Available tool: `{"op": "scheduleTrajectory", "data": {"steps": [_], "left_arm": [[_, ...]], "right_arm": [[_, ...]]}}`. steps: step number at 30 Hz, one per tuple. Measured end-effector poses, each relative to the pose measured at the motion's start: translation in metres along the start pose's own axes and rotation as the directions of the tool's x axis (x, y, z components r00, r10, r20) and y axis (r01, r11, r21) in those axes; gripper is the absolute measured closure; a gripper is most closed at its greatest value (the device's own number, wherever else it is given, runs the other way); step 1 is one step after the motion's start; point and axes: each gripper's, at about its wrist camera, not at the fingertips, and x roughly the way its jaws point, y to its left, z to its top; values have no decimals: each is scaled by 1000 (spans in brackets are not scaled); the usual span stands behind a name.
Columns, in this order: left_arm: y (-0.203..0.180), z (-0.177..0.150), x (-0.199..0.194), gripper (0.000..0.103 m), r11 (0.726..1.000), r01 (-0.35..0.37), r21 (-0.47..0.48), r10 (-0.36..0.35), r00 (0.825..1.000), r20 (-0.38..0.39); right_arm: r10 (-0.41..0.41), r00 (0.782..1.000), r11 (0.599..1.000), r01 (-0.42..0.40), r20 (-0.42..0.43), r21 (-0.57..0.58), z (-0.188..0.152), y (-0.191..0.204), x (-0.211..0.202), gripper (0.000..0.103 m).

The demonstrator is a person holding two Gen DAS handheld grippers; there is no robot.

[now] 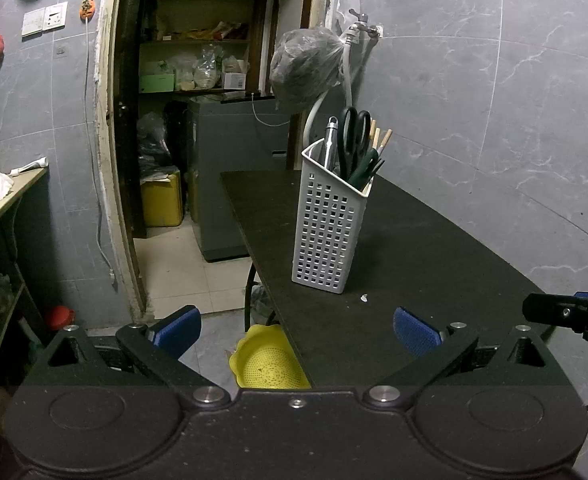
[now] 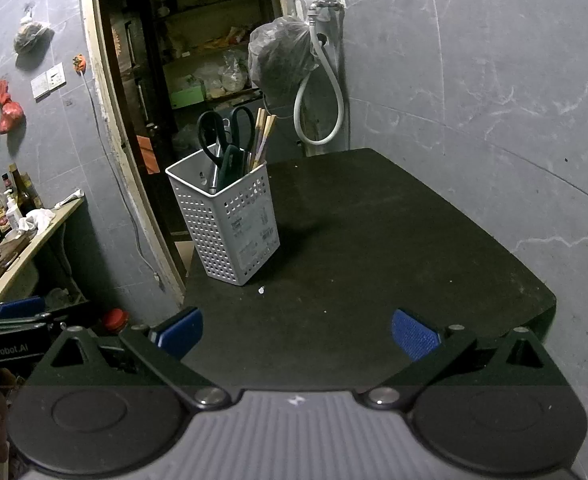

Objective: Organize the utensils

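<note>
A white perforated utensil basket [image 1: 328, 224] stands upright on the black table [image 1: 414, 248]; it also shows in the right wrist view [image 2: 229, 224]. It holds black-handled scissors [image 1: 354, 136], wooden chopsticks [image 1: 382, 140], a metal utensil [image 1: 331, 140] and a dark green-handled item [image 1: 368, 168]. My left gripper [image 1: 297, 330] is open and empty at the table's near left edge, well short of the basket. My right gripper [image 2: 297, 330] is open and empty above the table's near edge, with the basket ahead to the left.
A yellow colander [image 1: 267, 362] lies on the floor under the table's left edge. A small white scrap [image 1: 364, 299] lies in front of the basket. A tap with a hose [image 2: 320, 80] and a hanging bag [image 2: 281, 58] are behind. A counter with bottles [image 2: 1, 216] stands left.
</note>
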Motion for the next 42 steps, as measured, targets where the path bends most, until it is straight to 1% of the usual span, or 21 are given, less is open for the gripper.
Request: {"op": "scheduleTrajectory", "data": {"steps": [42], "left_arm": [[-2, -1, 0, 1, 1000, 2, 4, -2, 1000, -2]], "right_arm": [[2, 1000, 1000, -2, -1, -5, 2, -4, 0, 0]]}}
